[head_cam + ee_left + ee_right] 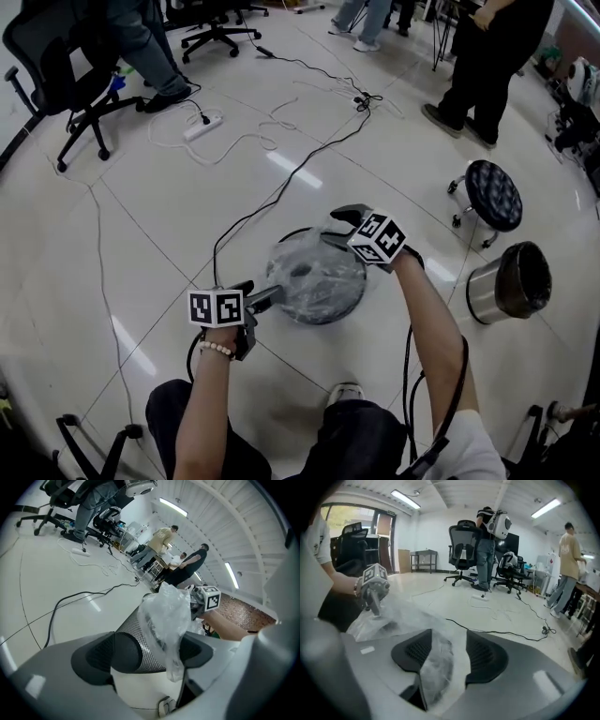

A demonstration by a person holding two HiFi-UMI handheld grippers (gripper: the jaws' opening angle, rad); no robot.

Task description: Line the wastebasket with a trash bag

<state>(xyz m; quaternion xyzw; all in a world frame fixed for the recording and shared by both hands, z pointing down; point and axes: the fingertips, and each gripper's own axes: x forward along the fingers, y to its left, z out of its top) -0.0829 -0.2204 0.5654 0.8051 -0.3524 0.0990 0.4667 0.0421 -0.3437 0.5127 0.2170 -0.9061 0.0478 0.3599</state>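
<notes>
A black mesh wastebasket (314,279) stands on the floor with a clear trash bag (328,267) crumpled over its mouth. My left gripper (272,297) is at its near-left rim. In the left gripper view the jaws (160,651) stand apart, with the mesh wall (136,641) and a bunch of bag (166,620) between them, the film against the right pad. My right gripper (339,225) is at the far rim. Its jaws (449,656) stand apart with a fold of bag (436,667) lying loosely between them.
A steel bin (506,281) lies on its side at the right, beside a round black stool (492,194). A black cable (281,187) runs past the basket. A power strip (203,126), an office chair (66,84) and standing people (487,66) are farther off.
</notes>
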